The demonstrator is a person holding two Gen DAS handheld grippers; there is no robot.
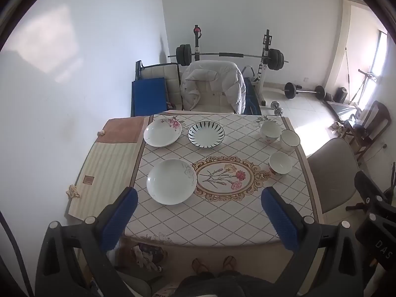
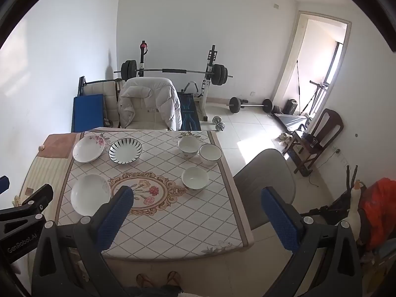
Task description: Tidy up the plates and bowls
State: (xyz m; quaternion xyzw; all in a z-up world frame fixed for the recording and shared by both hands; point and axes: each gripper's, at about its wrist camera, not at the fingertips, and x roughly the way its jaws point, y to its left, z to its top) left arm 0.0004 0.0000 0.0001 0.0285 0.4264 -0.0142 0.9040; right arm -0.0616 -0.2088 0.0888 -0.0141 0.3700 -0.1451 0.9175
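On the table's patterned cloth [image 1: 222, 217] stand three plates: a white plate [image 1: 171, 181] near the front left, a pink-flowered plate [image 1: 162, 132] at the back left, and a dark-striped plate [image 1: 206, 134] beside it. Three white bowls stand on the right: one [image 1: 280, 163] nearer, two [image 1: 270, 128] [image 1: 289, 139] at the back. The same plates [image 2: 90, 194] [image 2: 88, 148] [image 2: 125, 151] and bowls [image 2: 195, 178] [image 2: 188, 146] [image 2: 210, 154] show in the right wrist view. My left gripper [image 1: 199, 198] is open and empty, held high above the table's front. My right gripper [image 2: 196, 198] is open and empty, above the front right.
A chair with a white jacket [image 1: 212, 86] stands behind the table. A grey chair [image 2: 264, 178] stands at the table's right side. A striped mat [image 1: 106, 173] covers the left part. Barbell rack [image 1: 230, 54] and weights [image 2: 250, 104] lie beyond. My feet [image 1: 214, 263] show below the front edge.
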